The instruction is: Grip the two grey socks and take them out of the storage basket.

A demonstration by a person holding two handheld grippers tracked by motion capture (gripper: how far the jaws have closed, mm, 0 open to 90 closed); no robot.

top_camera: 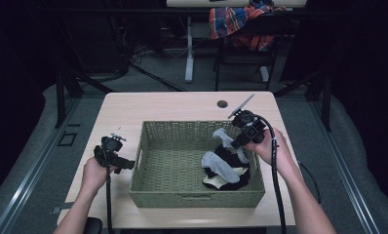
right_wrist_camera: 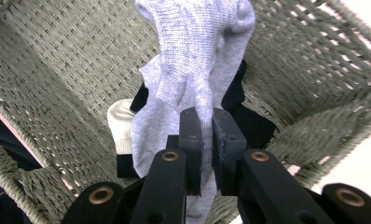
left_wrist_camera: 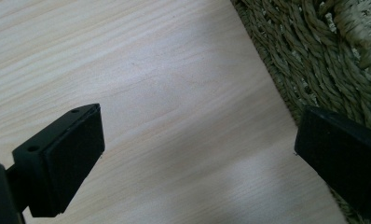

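Observation:
A green woven basket (top_camera: 148,187) stands in the middle of the wooden table (top_camera: 182,105). In its right half lies a heap of socks: black ones (top_camera: 231,173), a cream one (top_camera: 214,182) and a light grey one (top_camera: 216,163). My right gripper (top_camera: 233,145) is over the basket's right side, shut on a light grey sock (right_wrist_camera: 193,70) that hangs from its jaws above the heap. My left gripper (top_camera: 129,165) rests on the table just left of the basket, open, with bare wood (left_wrist_camera: 174,116) between its fingers and the basket wall (left_wrist_camera: 314,60) beside it.
A cable hole (top_camera: 222,104) sits near the table's far edge. Beyond the table stand a chair draped with a plaid cloth (top_camera: 238,22) and a white table leg (top_camera: 189,48). Bare tabletop lies left of and behind the basket.

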